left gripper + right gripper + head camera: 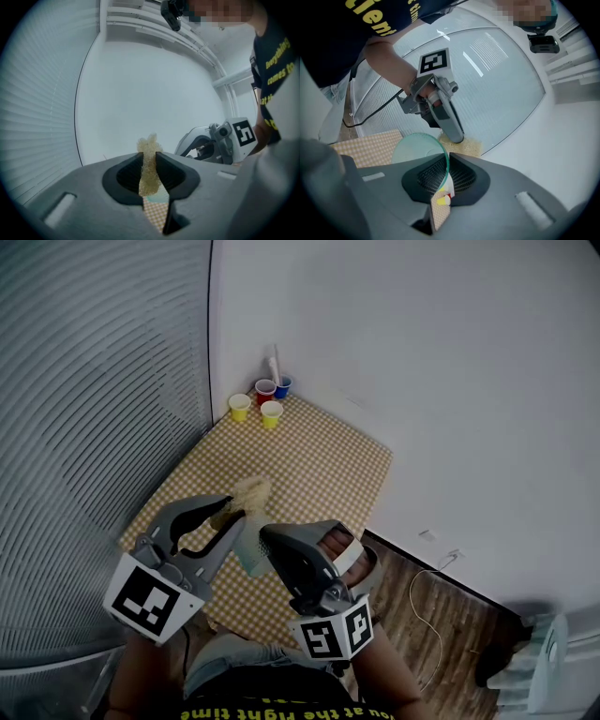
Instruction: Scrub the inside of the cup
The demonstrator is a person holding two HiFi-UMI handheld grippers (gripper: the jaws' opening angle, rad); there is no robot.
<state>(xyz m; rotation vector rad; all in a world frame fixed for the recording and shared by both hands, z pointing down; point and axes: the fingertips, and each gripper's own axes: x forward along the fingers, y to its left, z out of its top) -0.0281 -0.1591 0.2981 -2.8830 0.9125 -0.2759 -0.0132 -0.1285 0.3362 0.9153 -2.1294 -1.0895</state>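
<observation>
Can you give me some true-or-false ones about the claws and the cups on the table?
1. The left claw is pinching a sponge. True.
2. The right claw is empty. False: it grips the wall of a see-through cup.
3. Four small cups stand at the far end of the table. True.
4. All the small cups are red. False: two are yellow, one is red and one is blue.
</observation>
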